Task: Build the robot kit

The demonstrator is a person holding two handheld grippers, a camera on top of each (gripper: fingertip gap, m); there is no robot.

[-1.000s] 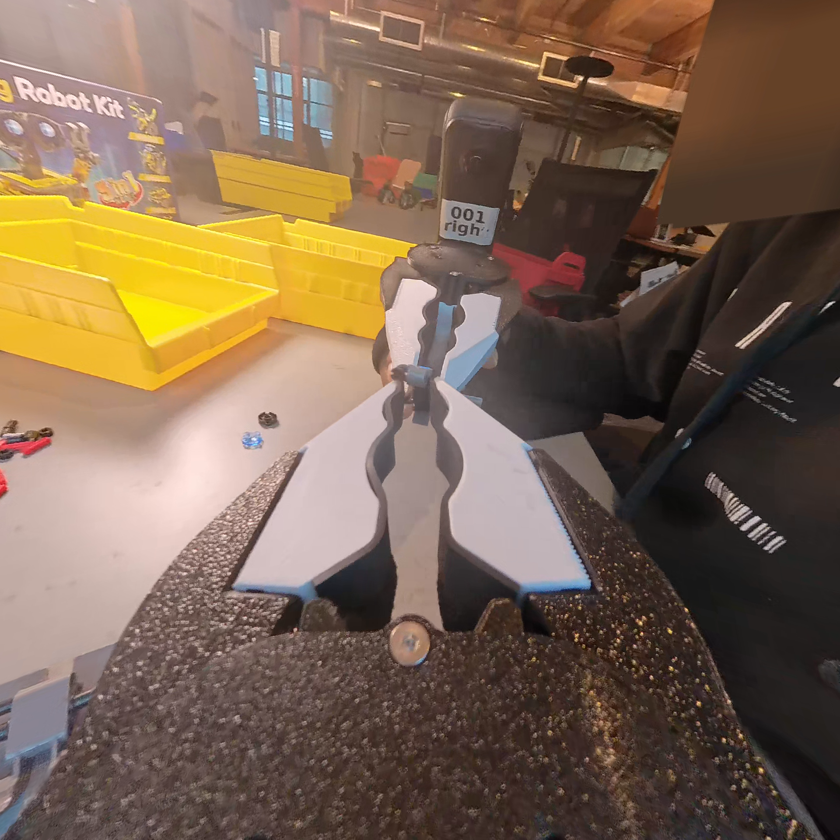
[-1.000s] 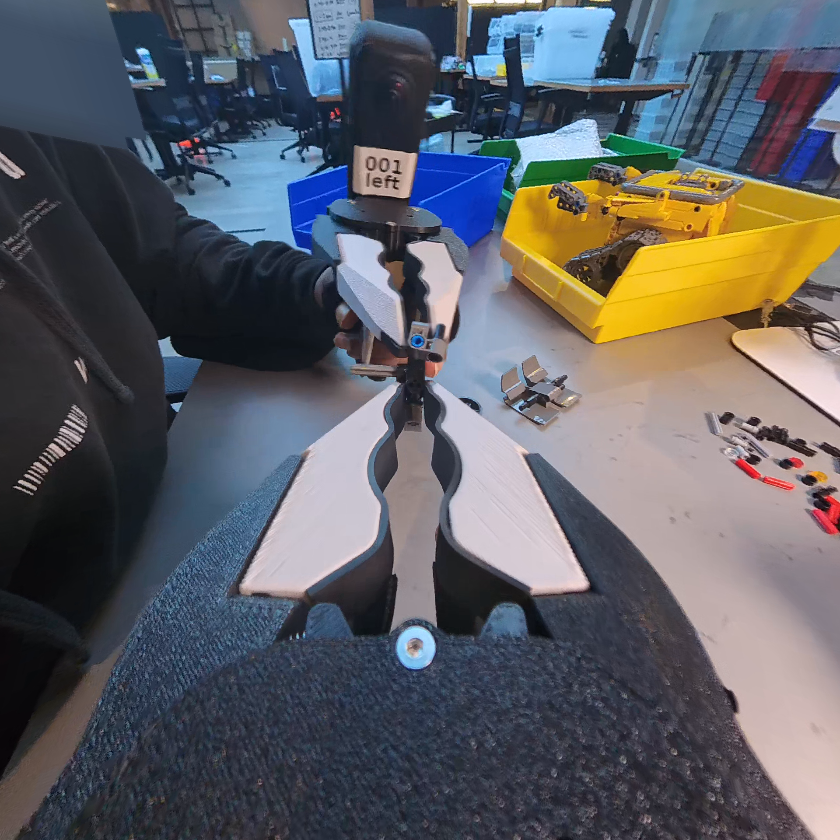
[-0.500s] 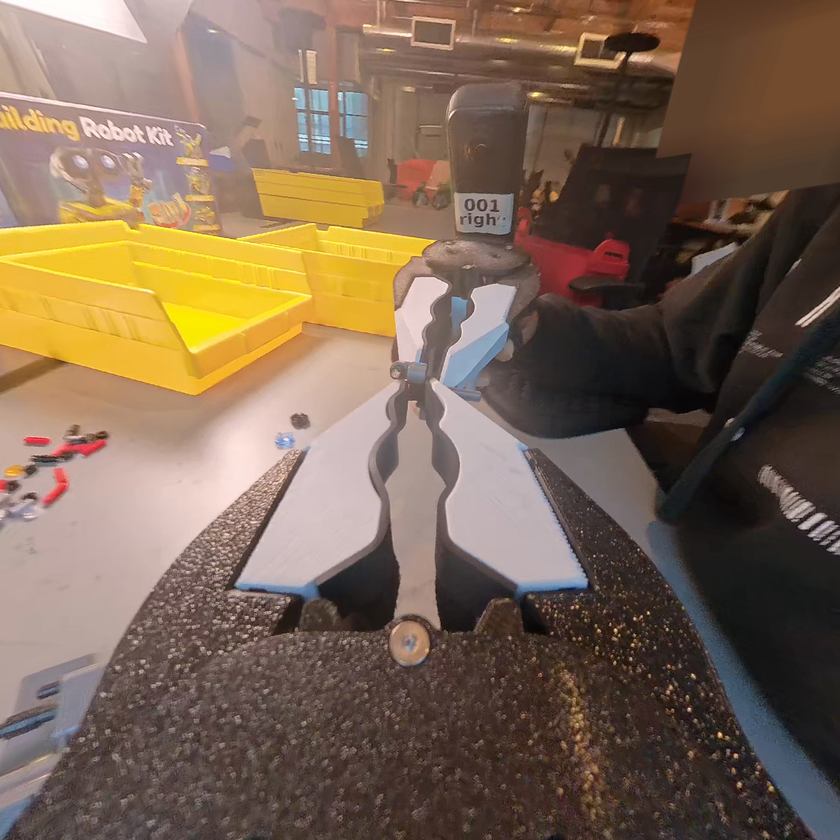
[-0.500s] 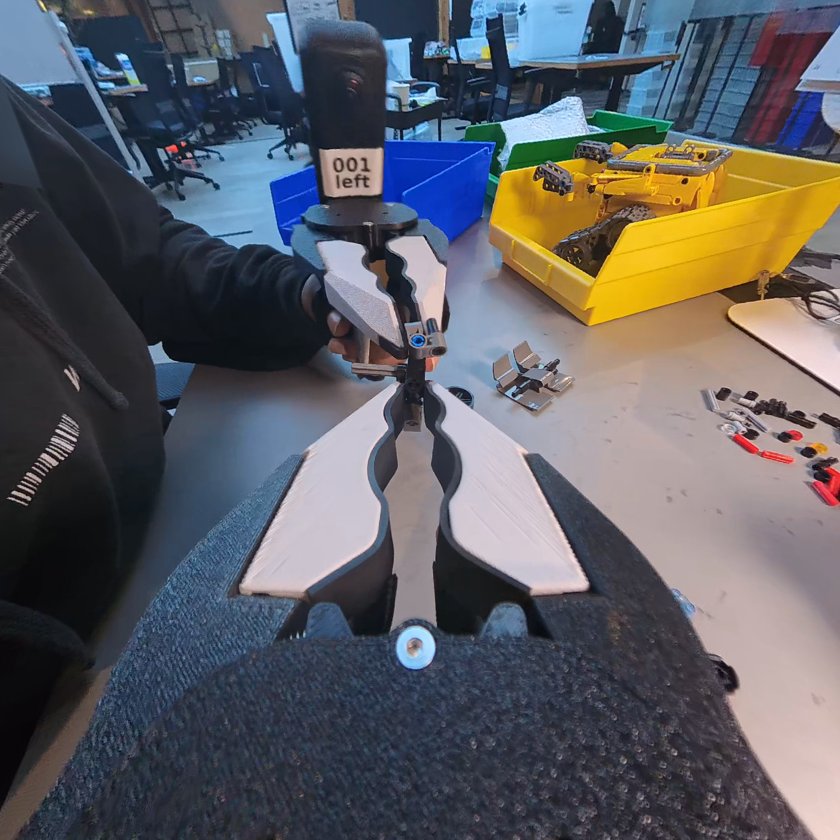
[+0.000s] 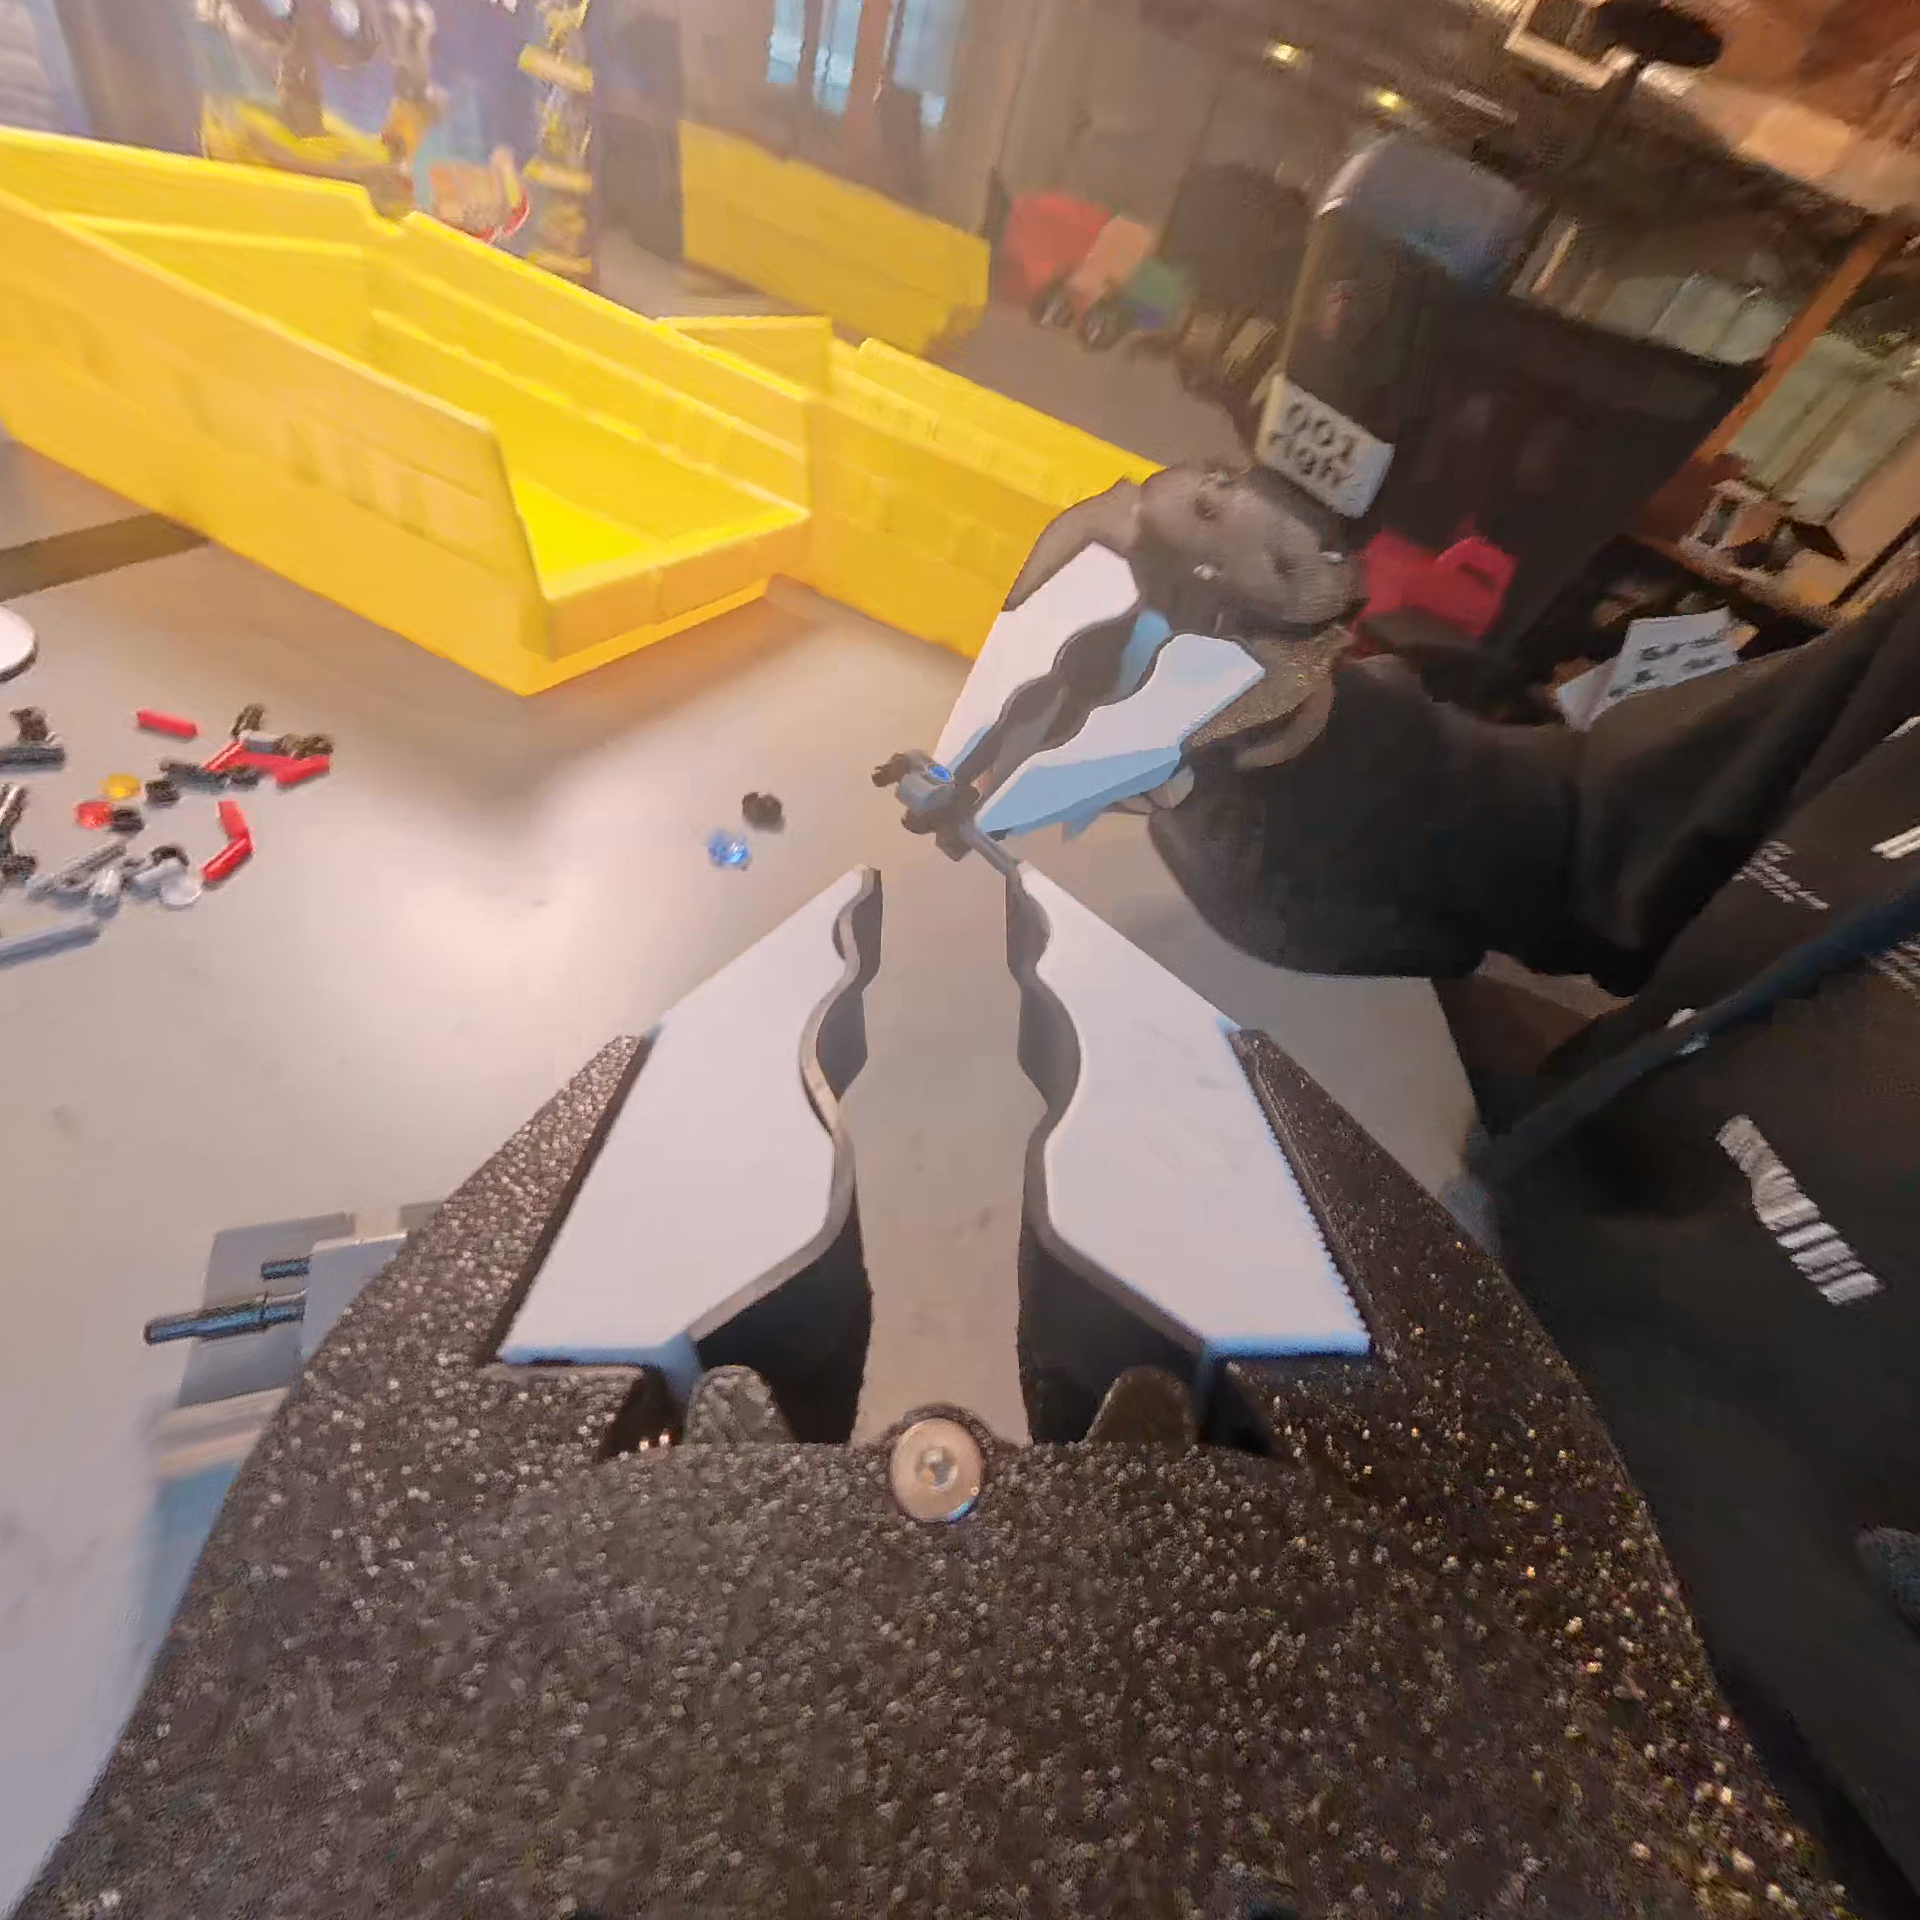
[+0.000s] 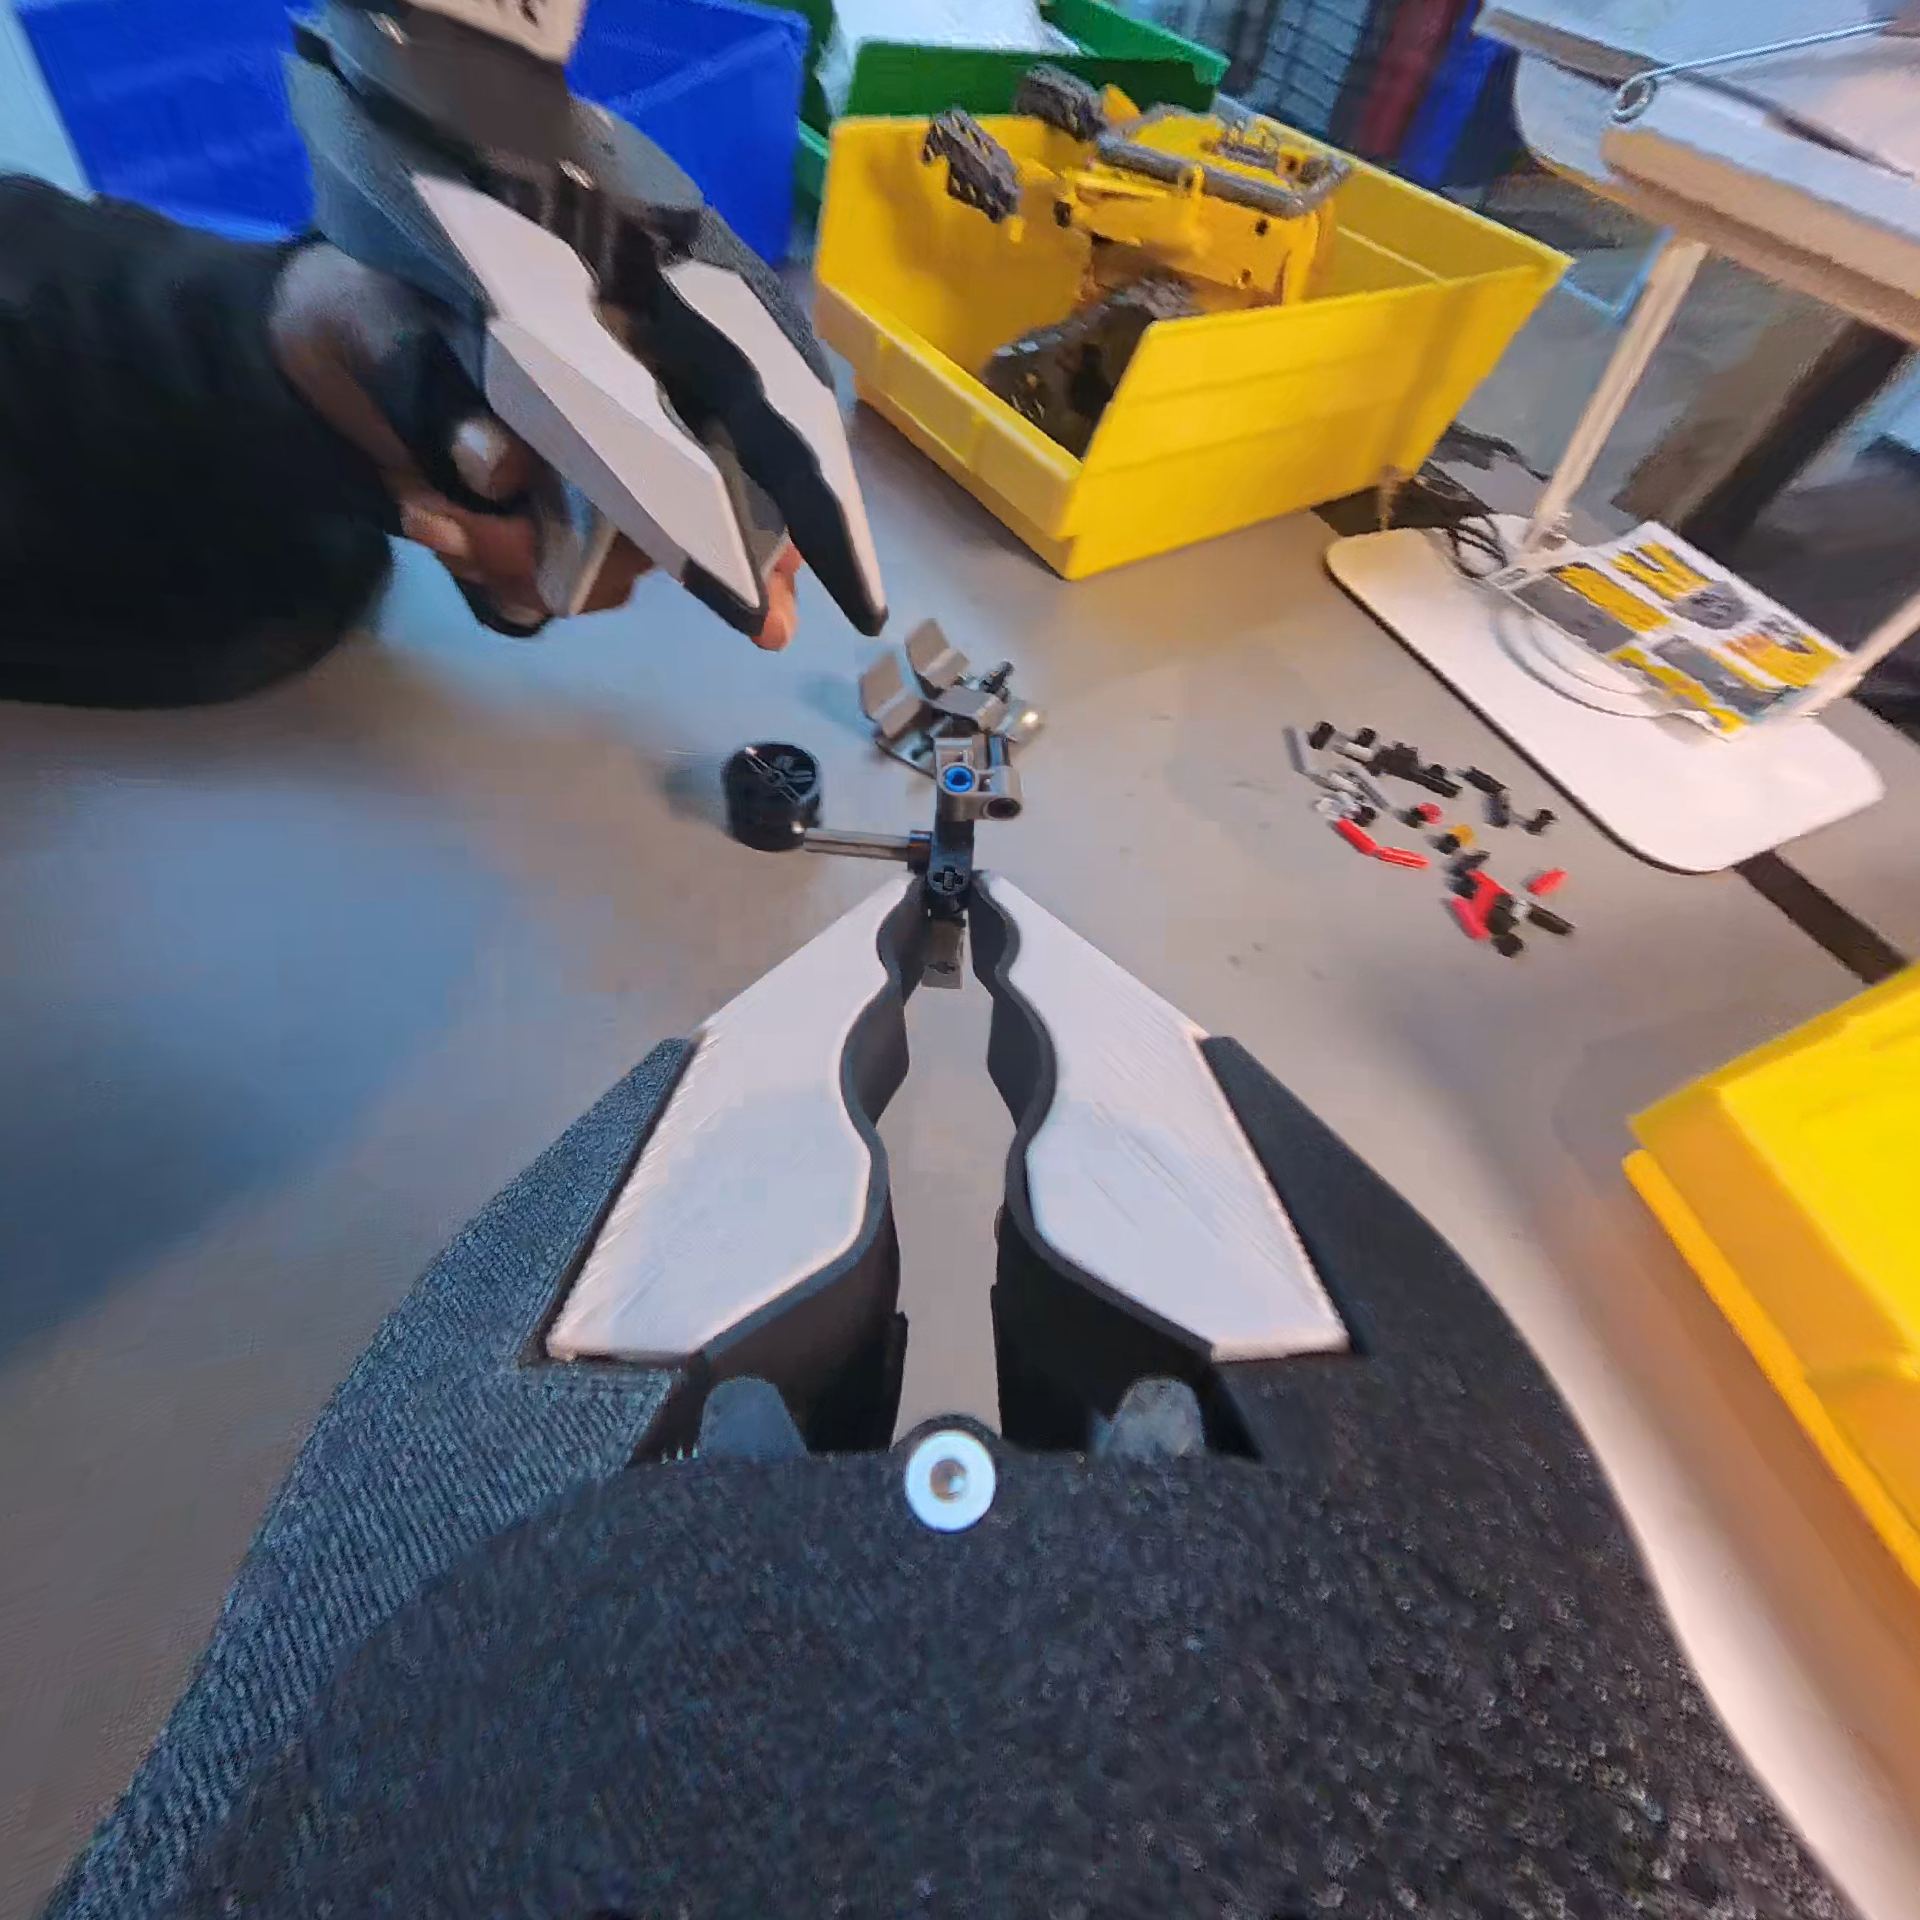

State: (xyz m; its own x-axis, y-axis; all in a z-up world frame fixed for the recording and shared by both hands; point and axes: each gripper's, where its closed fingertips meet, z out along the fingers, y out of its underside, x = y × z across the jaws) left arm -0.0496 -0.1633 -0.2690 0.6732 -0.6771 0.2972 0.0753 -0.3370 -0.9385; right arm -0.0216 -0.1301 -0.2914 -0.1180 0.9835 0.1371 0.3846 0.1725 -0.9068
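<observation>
The right gripper pinches a small grey-and-black brick assembly at its very tips, above the table. The left gripper is parted and empty. With so thin a grip, the assembly could twist or drop.

- Your left wrist view rides low and close behind the left gripper, looking across the counter toward the empty yellow bins at its far edge.
- Your right wrist view sits behind the right gripper, tilted down toward the loaded yellow bin.
- The two views face each other: each catches the opposite gripper, and both show the grey bracket piece on the counter.
</observation>
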